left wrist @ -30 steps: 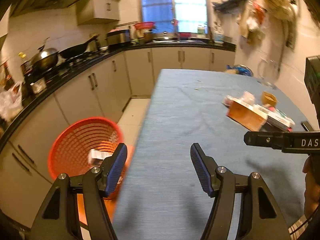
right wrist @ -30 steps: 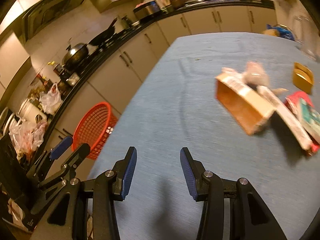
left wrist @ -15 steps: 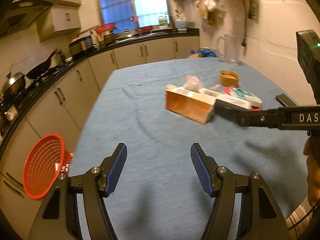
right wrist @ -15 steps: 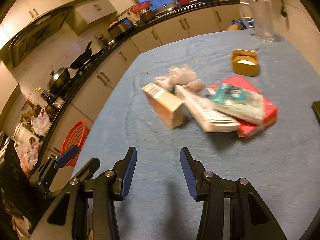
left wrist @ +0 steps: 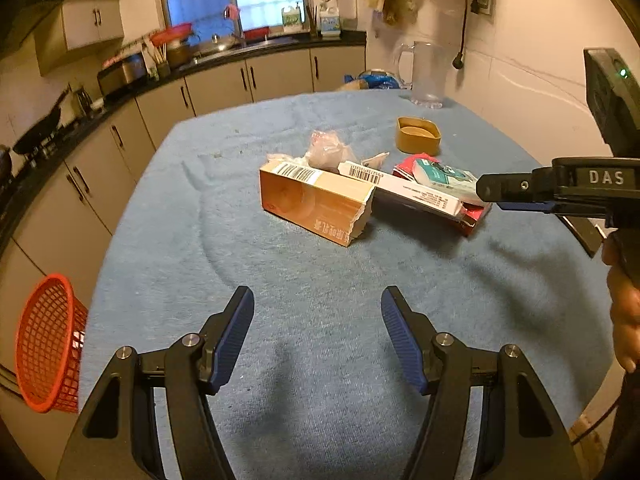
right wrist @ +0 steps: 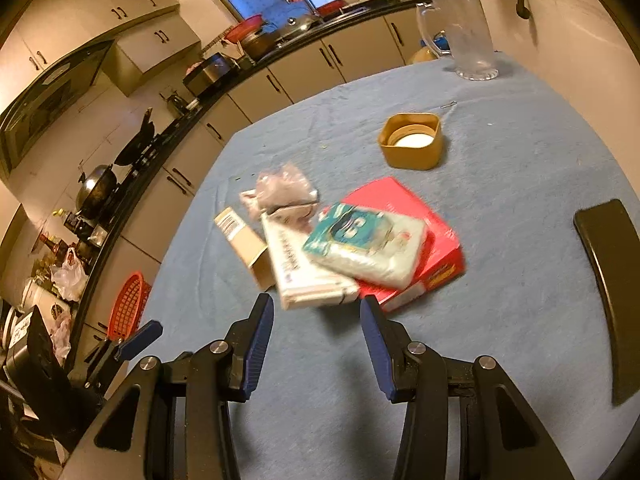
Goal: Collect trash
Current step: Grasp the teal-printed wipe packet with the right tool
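Both hand-held grippers, left [left wrist: 316,332] and right [right wrist: 316,336], hover open and empty over the blue tabletop [left wrist: 304,272]. Trash pile [right wrist: 344,240] sits mid-table, jar lid [right wrist: 412,142] and pitcher [right wrist: 460,36] behind, red basket [left wrist: 48,344] far left on the floor.

left gripper [left wrist: 316,320]: lower centre, jaws apart, empty | right gripper [right wrist: 316,324]: lower centre, jaws apart, empty | hand [left wrist: 624,312]: right edge
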`<state>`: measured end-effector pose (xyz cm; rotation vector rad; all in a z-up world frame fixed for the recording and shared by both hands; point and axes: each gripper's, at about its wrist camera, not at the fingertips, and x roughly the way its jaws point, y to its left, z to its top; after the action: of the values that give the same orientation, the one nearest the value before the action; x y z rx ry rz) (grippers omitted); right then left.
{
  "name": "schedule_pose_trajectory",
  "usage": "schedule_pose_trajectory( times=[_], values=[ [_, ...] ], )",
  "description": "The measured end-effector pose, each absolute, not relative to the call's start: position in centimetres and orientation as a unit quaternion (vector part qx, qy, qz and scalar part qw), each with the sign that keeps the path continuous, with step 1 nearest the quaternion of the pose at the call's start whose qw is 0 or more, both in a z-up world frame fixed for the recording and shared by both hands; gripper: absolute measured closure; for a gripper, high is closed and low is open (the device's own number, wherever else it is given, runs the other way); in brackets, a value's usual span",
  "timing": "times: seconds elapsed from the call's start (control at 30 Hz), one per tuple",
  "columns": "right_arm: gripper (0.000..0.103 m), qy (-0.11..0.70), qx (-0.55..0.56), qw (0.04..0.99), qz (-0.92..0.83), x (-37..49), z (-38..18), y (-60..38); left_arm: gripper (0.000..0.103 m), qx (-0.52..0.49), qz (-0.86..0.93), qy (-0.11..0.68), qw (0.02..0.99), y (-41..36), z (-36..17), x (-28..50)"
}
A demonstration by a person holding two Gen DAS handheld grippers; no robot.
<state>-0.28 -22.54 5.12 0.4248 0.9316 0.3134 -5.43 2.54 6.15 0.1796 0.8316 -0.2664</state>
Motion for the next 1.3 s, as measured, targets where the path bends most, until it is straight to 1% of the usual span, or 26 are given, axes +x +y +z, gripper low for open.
schedule_pose_trajectory(
  times=[0.1,0.27,0.4,0.57,0.7,0.8,0.97,1.3],
  values=[
    [0.054,0.448,0.209,0.856,0.150,1.1,5.1,-23.3,0.038,0.065,-0.131,0.418,0.897,3.1,6.1,-4.4],
    [0.054,0.451,0.170,0.869,0.111,3.3,5.1,-23.8,0.038,0.040,-0.126,0.441,0.888,4.0,5.8,-2.4],
    [0.054,0.446,0.174,0.872,0.103,5.0,4.9,-24.5,0.038,0.030,-0.121,0.439,0.890,4.8,6.1,-1.5],
    [0.050,0.453,0.190,0.863,0.120,7.6,3.5,-24.7,0.038,0.016,-0.122,0.447,0.886,5.6,5.9,-0.6],
    [0.044,0.464,0.193,0.853,0.142,7.3,2.9,-24.4,0.038,0.007,-0.120,0.452,0.884,6.1,6.0,0.2],
    [0.043,0.466,0.192,0.844,0.181,6.0,3.0,-23.8,0.038,0.000,-0.119,0.457,0.881,6.1,5.9,1.1],
    [0.040,0.465,0.130,0.851,0.207,3.7,3.5,-21.7,0.038,-0.007,-0.115,0.466,0.877,5.8,5.7,2.5],
    [0.037,0.438,-0.031,0.884,0.160,2.6,3.7,-18.6,0.038,-0.016,-0.110,0.486,0.867,5.4,5.3,4.0]
  ],
)
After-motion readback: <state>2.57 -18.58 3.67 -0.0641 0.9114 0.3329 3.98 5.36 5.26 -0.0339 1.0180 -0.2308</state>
